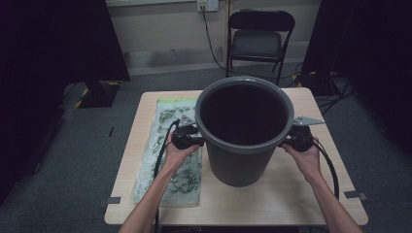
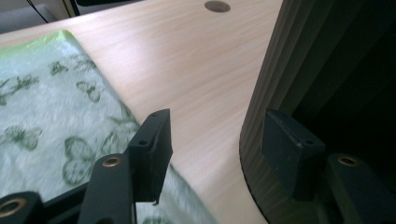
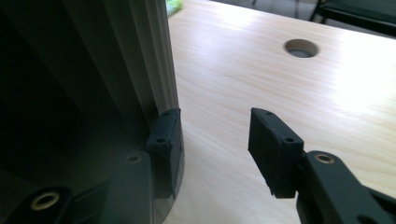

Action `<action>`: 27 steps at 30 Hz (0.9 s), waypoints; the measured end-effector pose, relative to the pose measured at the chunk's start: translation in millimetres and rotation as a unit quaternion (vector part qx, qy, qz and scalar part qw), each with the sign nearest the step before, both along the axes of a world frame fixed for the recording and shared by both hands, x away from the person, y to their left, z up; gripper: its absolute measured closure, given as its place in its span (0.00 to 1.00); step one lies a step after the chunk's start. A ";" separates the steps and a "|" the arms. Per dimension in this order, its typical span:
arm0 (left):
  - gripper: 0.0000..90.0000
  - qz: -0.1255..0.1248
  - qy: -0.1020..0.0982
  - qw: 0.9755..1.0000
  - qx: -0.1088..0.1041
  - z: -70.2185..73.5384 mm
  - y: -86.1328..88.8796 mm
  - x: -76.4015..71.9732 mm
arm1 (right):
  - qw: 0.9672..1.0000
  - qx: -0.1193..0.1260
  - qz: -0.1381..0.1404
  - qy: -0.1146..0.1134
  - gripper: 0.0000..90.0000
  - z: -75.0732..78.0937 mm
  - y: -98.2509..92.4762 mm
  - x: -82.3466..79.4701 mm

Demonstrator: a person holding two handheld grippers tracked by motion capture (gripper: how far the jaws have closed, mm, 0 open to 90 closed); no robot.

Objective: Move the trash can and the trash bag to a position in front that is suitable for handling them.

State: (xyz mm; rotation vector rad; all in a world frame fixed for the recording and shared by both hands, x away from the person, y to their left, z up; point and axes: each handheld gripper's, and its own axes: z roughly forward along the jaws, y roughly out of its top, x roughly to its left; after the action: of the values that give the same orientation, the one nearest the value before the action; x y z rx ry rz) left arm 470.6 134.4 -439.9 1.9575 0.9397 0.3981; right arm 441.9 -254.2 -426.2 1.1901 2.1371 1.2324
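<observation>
Both claws flank the grey waste bin (image 1: 245,131) mid-surface: left claw (image 1: 198,141) and right claw (image 1: 287,141) each half-open astride its rim, pads not pressing. Judged step: letting go after setting it down; next, back both clear. The bin stands upright, mouth up, beside the butterfly-print bag (image 1: 170,150).

Grey bin (image 1: 241,138) stands on the table (image 1: 291,194) — left gripper (image 1: 190,137), right gripper (image 1: 297,140) flank its rim.
</observation>
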 end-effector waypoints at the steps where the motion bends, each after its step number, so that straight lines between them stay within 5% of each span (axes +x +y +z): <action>1: 0.48 -0.003 -0.001 1.000 0.005 1.0 5.5 -7.4 | 1.000 0.004 0.006 0.004 0.60 -0.4 2.0 -1.7; 4: 0.45 0.004 0.011 1.000 -0.005 -1.0 17.4 -18.8 | 1.000 0.004 0.016 0.006 0.58 -0.5 8.3 -6.5; 7: 0.43 0.004 0.001 1.000 0.000 -0.4 24.7 -30.3 | 1.000 0.004 0.024 0.007 0.56 -0.5 16.1 -9.9; 17: 0.43 -0.004 0.006 0.999 -0.036 1.3 49.8 -57.8 | 0.998 0.011 0.063 0.017 0.57 2.5 29.1 -16.9; 25: 0.37 -0.009 0.009 0.999 -0.044 -2.1 61.6 -63.4 | 0.997 0.011 0.074 0.025 0.54 2.9 38.2 -16.5; 27: 0.35 -0.010 0.016 0.999 -0.033 -4.7 62.9 -61.1 | 0.997 0.005 0.068 0.026 0.49 1.9 39.0 -15.1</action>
State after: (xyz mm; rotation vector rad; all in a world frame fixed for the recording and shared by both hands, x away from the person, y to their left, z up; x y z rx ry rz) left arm 409.5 197.3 -444.7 1.9167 0.9415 0.3221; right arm 426.8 -215.3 -424.2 1.1081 2.2866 1.2826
